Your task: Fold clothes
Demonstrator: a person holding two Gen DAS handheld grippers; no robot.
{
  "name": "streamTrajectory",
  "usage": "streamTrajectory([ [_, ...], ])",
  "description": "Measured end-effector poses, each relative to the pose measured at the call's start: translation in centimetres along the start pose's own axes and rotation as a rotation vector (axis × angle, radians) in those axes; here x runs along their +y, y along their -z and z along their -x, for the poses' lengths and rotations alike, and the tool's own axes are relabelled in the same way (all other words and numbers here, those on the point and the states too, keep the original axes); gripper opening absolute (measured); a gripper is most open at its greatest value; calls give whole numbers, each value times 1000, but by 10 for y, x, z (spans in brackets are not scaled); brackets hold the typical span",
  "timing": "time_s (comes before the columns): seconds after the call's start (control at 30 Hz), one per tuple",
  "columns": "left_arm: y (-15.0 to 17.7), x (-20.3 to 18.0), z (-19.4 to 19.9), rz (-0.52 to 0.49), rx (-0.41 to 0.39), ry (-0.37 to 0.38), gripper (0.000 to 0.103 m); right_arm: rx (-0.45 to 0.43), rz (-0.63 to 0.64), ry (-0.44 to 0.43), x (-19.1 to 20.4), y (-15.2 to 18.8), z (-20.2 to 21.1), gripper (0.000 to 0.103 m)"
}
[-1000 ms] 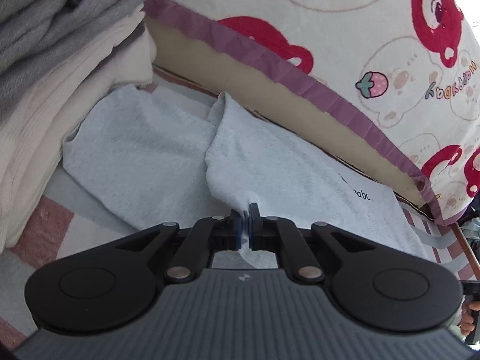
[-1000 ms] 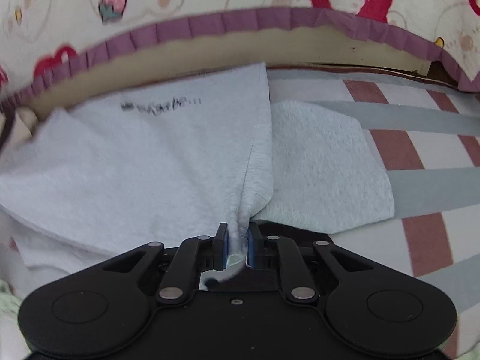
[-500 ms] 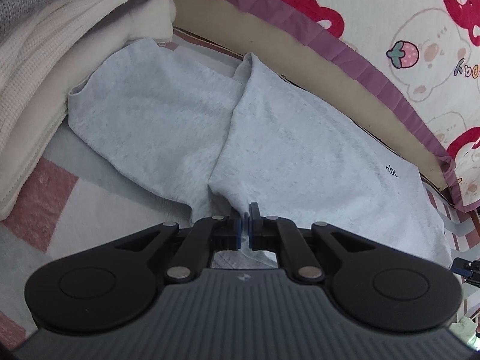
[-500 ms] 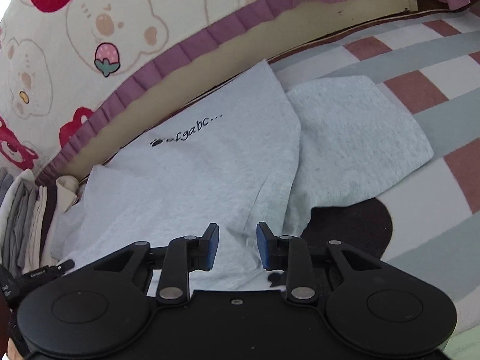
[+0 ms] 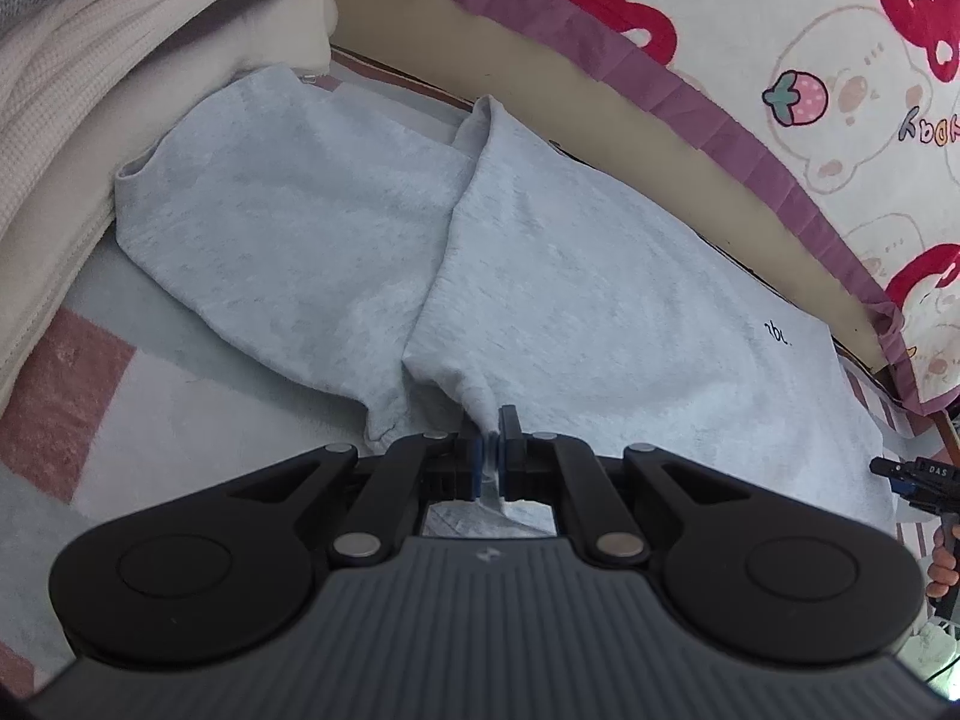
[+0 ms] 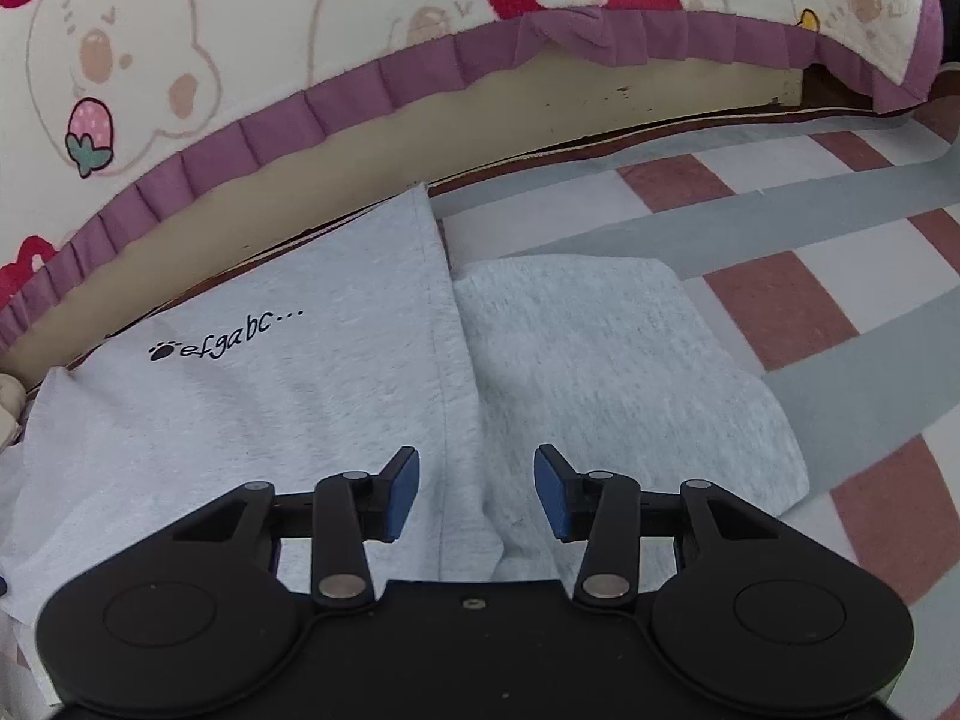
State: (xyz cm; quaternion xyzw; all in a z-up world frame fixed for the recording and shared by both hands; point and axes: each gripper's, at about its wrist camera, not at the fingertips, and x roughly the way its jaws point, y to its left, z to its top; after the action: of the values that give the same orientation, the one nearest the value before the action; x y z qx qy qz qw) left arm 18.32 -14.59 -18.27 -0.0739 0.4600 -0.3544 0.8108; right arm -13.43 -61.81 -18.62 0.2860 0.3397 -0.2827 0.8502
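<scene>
Grey T-shirt point(image 5: 600, 276) lies on checked blanket point(image 6: 840, 276), against its far edge. Left gripper point(image 5: 492, 456) pinches a shirt fold, probably the hem; right gripper point(image 6: 477, 495) spread wide, empty. Keep left's corner taut, lay flat.

Count: 1 light grey cotton sweatshirt point(image 5: 600, 276) with 1 small black "efgabc..." print point(image 6: 225, 339). 2 black claws: left claw point(image 5: 492, 456), right claw point(image 6: 476, 492), 2 blue-padded fingers each. 1 red, grey and white checked blanket point(image 6: 810, 300). 1 bear-print cover with purple trim point(image 5: 780, 60). 1 stack of cream and grey folded knitwear point(image 5: 90, 60); item count unclear.
</scene>
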Motion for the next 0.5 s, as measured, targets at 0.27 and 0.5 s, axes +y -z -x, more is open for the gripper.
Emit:
streamTrajectory([
  [0.27, 3, 1, -5, 4, 7, -1, 4, 69, 300, 77, 59, 20, -16, 21],
  [0.5, 5, 2, -5, 10, -6, -9, 4, 46, 304, 115, 55, 34, 5, 3],
])
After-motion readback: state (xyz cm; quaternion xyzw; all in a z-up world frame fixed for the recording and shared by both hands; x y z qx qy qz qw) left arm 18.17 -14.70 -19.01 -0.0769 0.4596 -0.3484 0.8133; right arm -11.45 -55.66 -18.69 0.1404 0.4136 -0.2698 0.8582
